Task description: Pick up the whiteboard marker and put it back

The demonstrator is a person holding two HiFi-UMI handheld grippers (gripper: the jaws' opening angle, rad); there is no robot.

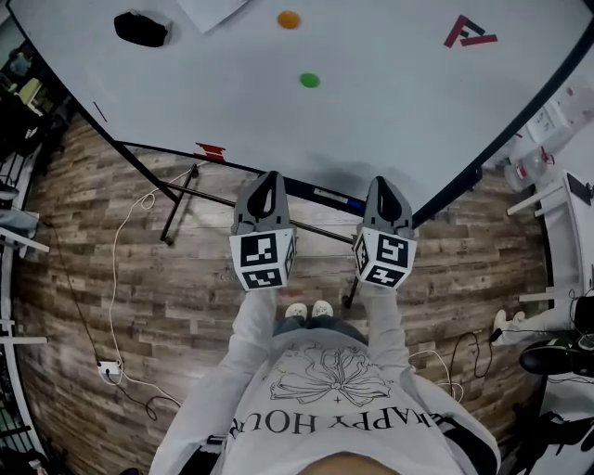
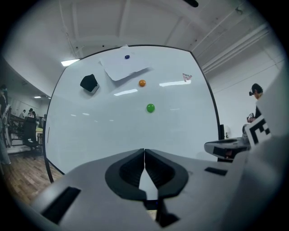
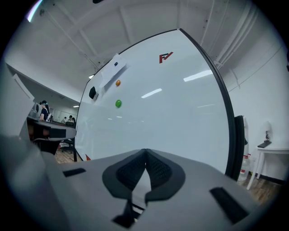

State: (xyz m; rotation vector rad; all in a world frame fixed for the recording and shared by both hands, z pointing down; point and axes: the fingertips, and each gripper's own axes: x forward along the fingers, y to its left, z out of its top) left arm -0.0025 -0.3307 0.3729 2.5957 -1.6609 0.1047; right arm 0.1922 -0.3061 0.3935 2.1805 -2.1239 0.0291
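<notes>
A slim white marker with a blue end (image 1: pixel 336 197) lies on the whiteboard's tray (image 1: pixel 232 165), between my two grippers. In the head view my left gripper (image 1: pixel 270 176) is shut and empty, its tips near the tray just left of the marker. My right gripper (image 1: pixel 384 182) is also shut with nothing in it, just right of the marker. The left gripper view shows the left gripper (image 2: pixel 144 151) with jaws together, facing the whiteboard (image 2: pixel 135 126). In the right gripper view the right gripper (image 3: pixel 145 151) has its jaws meeting too. Neither gripper view shows the marker.
On the whiteboard (image 1: pixel 390 111) sit a green magnet (image 1: pixel 309 81), an orange magnet (image 1: pixel 289 19), a black eraser (image 1: pixel 141 29), a red logo magnet (image 1: pixel 467 32) and a paper sheet (image 1: pixel 213 9). Stand legs (image 1: pixel 181 199) and cables (image 1: pixel 116 278) cross the wooden floor. A white table (image 1: pixel 557 223) stands right.
</notes>
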